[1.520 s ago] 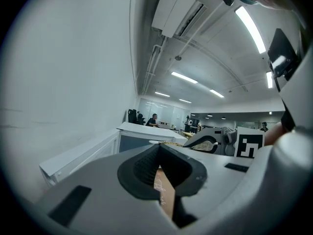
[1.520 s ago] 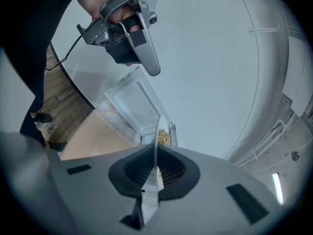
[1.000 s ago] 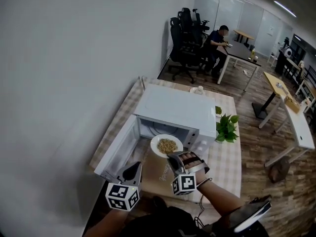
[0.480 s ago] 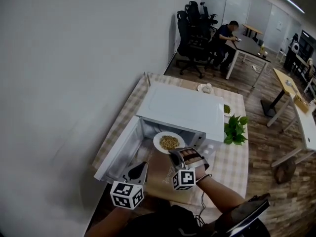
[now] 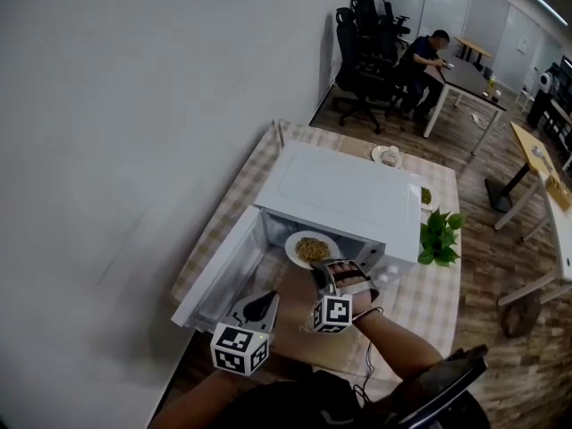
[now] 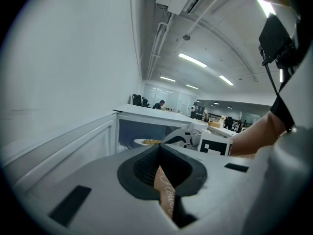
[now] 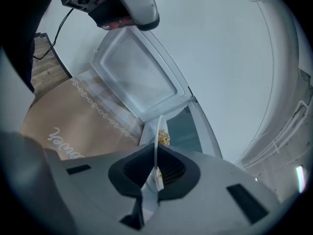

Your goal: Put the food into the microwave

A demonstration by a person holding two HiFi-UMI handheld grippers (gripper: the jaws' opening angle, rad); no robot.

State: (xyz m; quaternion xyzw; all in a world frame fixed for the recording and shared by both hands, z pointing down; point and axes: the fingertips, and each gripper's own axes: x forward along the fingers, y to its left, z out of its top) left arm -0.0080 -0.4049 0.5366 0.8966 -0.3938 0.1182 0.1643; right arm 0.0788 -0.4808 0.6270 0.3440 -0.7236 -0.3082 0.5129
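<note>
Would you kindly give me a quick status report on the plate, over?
Right gripper shut on plate rim. Plate at open microwave mouth. Left gripper shut, empty. Door wide open, nothing blocking.

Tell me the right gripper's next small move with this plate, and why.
Probably ease the plate forward into the microwave. The right gripper is shut on its near rim, the door is open, and the plate is only at the cavity's mouth, not yet set down inside.
</note>
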